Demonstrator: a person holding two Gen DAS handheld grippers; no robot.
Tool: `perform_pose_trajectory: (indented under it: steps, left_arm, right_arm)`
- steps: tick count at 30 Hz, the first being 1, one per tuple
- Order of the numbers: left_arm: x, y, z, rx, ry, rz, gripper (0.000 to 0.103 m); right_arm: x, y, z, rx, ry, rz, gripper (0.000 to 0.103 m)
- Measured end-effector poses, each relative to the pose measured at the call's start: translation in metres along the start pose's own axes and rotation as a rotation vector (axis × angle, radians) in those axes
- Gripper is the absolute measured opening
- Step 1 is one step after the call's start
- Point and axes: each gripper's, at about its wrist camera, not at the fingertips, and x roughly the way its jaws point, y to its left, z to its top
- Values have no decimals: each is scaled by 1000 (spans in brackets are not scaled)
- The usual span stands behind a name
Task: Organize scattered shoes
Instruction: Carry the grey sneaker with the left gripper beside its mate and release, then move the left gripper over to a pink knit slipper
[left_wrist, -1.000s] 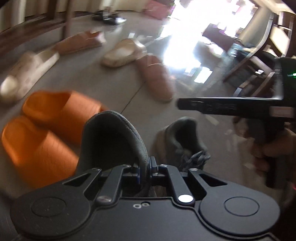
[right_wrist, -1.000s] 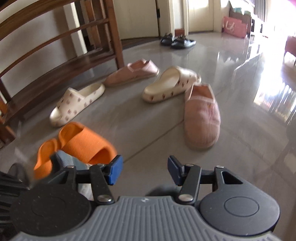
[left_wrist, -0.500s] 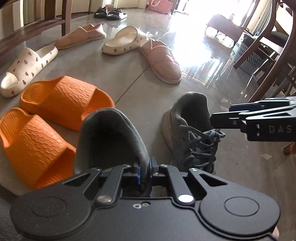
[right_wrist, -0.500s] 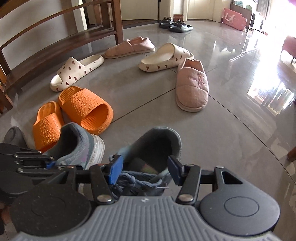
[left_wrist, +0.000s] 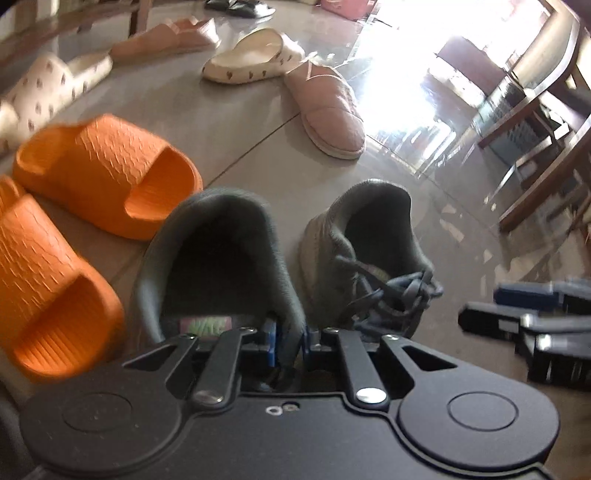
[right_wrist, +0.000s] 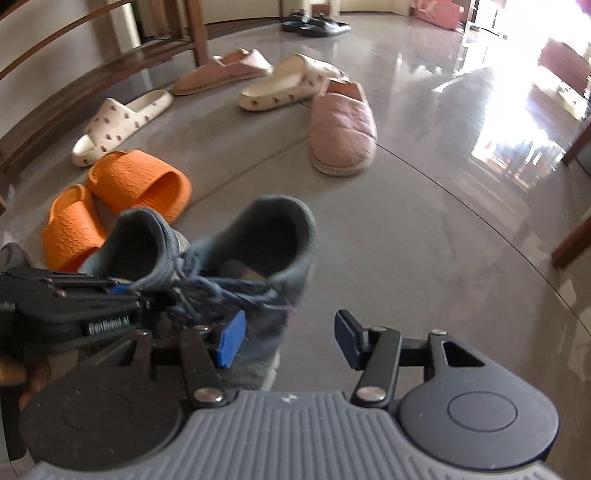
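My left gripper (left_wrist: 289, 341) pinches the inner collar wall of a grey sneaker (left_wrist: 218, 258), and its jaws are opening with the fabric still between the pads. That sneaker sits low beside its mate, a second grey laced sneaker (left_wrist: 362, 251), heels pointing away from me. In the right wrist view the pair (right_wrist: 273, 243) stands side by side. My right gripper (right_wrist: 288, 341) is open just behind the second sneaker, its left pad (right_wrist: 229, 339) over the shoe's side, gripping nothing. From the left wrist view it shows at the right edge (left_wrist: 517, 317).
Two orange slides (left_wrist: 107, 173) lie left of the sneakers. Farther off are a pink slipper (left_wrist: 328, 107), two cream printed slides (right_wrist: 291, 83), another pink slipper (right_wrist: 221, 70) and black sandals (right_wrist: 314, 26). A wooden rack (right_wrist: 110, 74) runs along the left; chair legs (left_wrist: 535, 184) stand right.
The left gripper has sunk with its sneaker, which now sits close beside the second one. The right gripper has drifted right, so the second sneaker no longer lies squarely between its jaws.
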Motion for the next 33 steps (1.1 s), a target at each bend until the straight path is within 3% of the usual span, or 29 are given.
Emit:
perform_pose_trajectory:
  steps: [5, 7, 11, 13, 16, 20, 24, 29, 33]
  left_arm:
    - [10, 0, 14, -96, -8, -40, 13]
    - [8, 2, 21, -79, -4, -54, 17]
    - [-24, 7, 20, 77, -1, -86, 24]
    - [-44, 13, 12, 165, 31, -98, 34]
    - [-73, 29, -20, 327, 134, -58, 38]
    - [-74, 41, -36, 343, 207, 0, 38]
    - [-41, 32, -43, 437, 320, 48, 38]
    - [-39, 25, -39, 435, 312, 18, 38]
    - [-32, 23, -34, 363, 312, 5, 39]
  right_arm:
    - [1, -10, -8, 36, 6, -15, 58]
    - [6, -12, -7, 52, 13, -6, 58]
    - [13, -11, -2, 49, 20, 19, 58]
    - [15, -9, 0, 42, 24, 30, 58]
    - [19, -6, 2, 33, 30, 47, 58]
    - [20, -6, 5, 51, 21, 60, 58]
    - [21, -4, 6, 48, 25, 67, 58]
    - [19, -1, 4, 3, 29, 80, 58]
    - [26, 2, 1, -21, 69, 107, 58]
